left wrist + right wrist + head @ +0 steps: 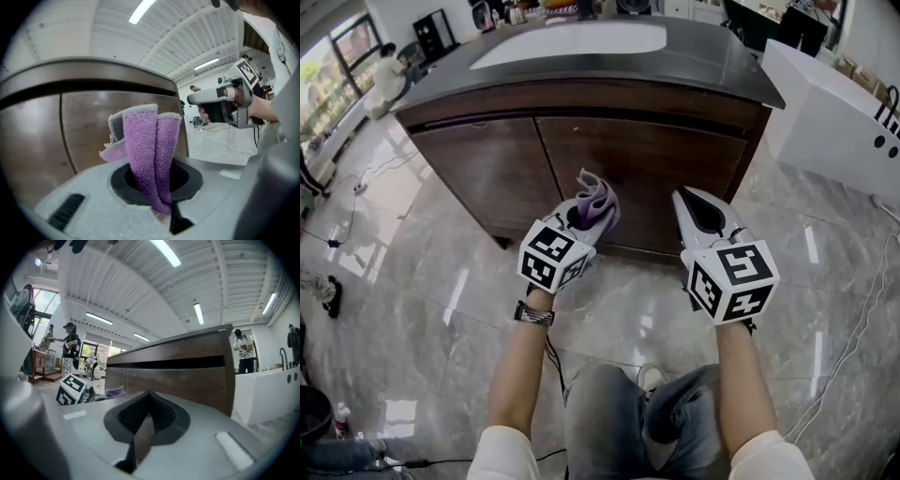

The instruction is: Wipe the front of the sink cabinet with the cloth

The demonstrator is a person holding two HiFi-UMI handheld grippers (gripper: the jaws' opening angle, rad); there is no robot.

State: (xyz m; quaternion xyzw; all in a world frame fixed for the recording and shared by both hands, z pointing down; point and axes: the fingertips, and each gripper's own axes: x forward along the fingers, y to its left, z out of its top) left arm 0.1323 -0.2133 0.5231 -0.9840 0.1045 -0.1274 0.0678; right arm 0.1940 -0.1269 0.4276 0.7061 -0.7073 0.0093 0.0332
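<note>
Jeans (609, 412) are seen lowest in the head view, with two bare forearms stretched forward above them and a wristwatch (533, 314) worn on the left one. Further out, the left gripper (579, 221) is held closed on a purple cloth (598, 201), which is pinched between the jaws and stands up from them in folded, upright flaps. Beside it, the right gripper (692, 206) is held at about the same height, with its jaws brought together and nothing caught between them. Both are raised over a glossy grey marble floor (431, 281). Just beyond them the sink cabinet (487, 159) is faced, its front made of dark brown wood with two doors side by side. The cloth is held up before the lower part of the right-hand door, near the seam between the doors; whether it touches the wood cannot be told. The cabinet is capped by a dark top (712, 66) into which a white basin (572, 39) is set. To the right, apart from the cabinet, a white fixture (825, 122) is seen.
</note>
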